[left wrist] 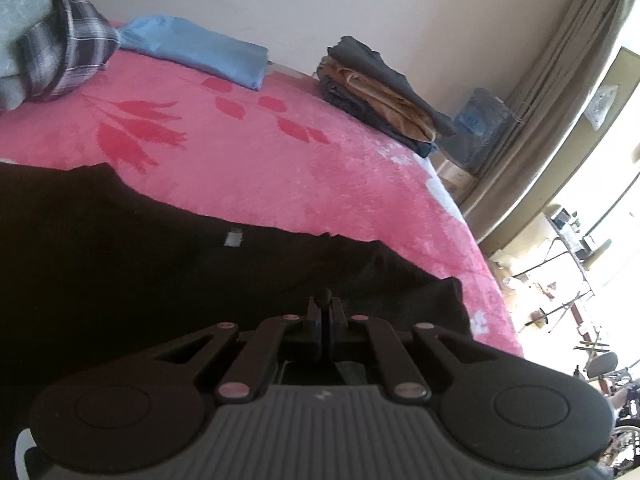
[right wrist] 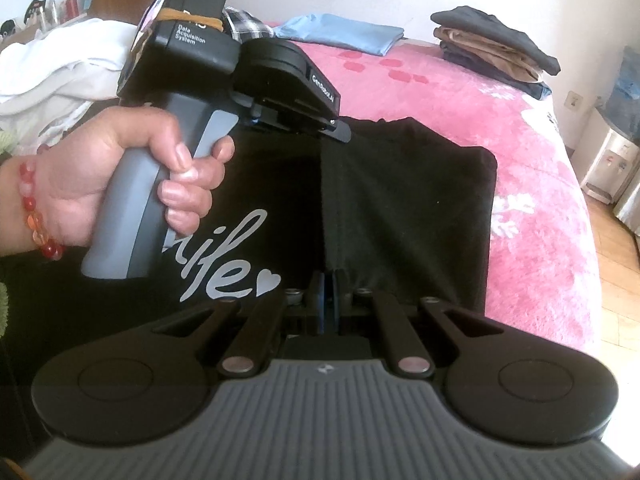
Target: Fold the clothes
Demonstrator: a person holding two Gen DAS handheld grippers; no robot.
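Both grippers clenched: right gripper (right wrist: 329, 280) pinches the black shirt's (right wrist: 400, 200) near hem, left gripper (left wrist: 325, 300) grips cloth just ahead.

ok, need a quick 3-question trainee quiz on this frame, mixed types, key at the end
1. True or false: the black garment lies on a pink blanket.
2. Multiple choice: what sits at the bed's far edge by the wall? A) a laundry basket B) a stack of folded clothes C) a suitcase
3. Fill in: in the right wrist view, the jaws of the right gripper stand ____ at the garment's near edge, while a hand holds the left gripper over the garment.

Key: 1 true; 2 B; 3 shut
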